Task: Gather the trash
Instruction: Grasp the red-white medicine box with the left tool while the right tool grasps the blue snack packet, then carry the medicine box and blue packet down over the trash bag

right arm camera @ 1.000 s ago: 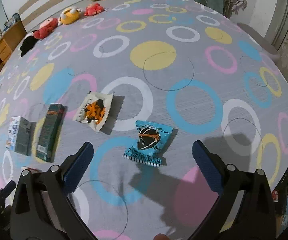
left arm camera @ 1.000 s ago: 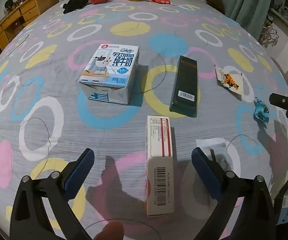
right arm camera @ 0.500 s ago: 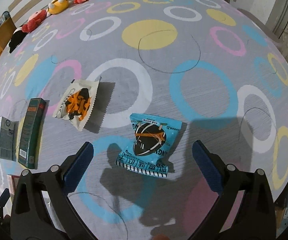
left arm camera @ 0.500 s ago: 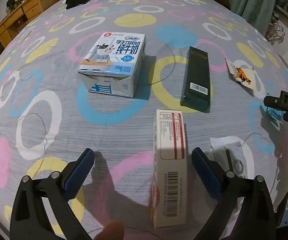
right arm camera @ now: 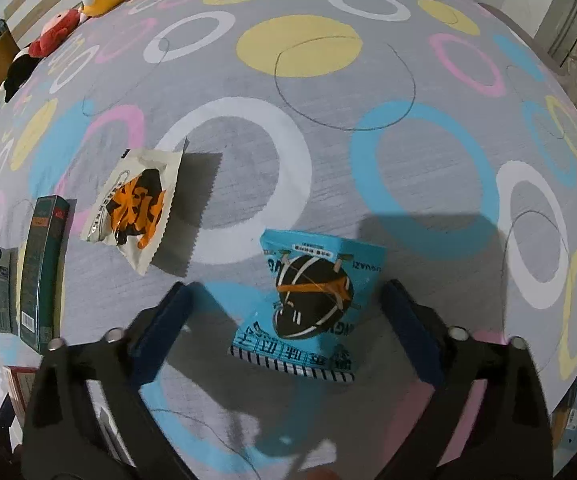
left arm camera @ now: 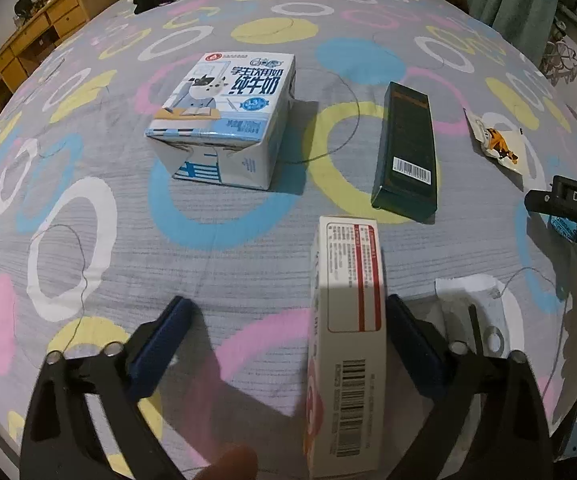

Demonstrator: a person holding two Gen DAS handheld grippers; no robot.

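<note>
Between my left gripper's [left arm camera: 284, 340] closing, still unclamped jaws stands a stiff, light white-and-red carton [left arm camera: 346, 344] on the bedspread [left arm camera: 88, 208]; I'd squeeze its broad faces. My right gripper [right arm camera: 284, 328], likewise closing but not gripping, straddles the crinkly blue snack packet [right arm camera: 308, 300], best pinched mid-body.

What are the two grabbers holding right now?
Nothing yet. The left gripper has been closing around the white box; the right gripper around the blue packet. Neither is pinched.
</note>
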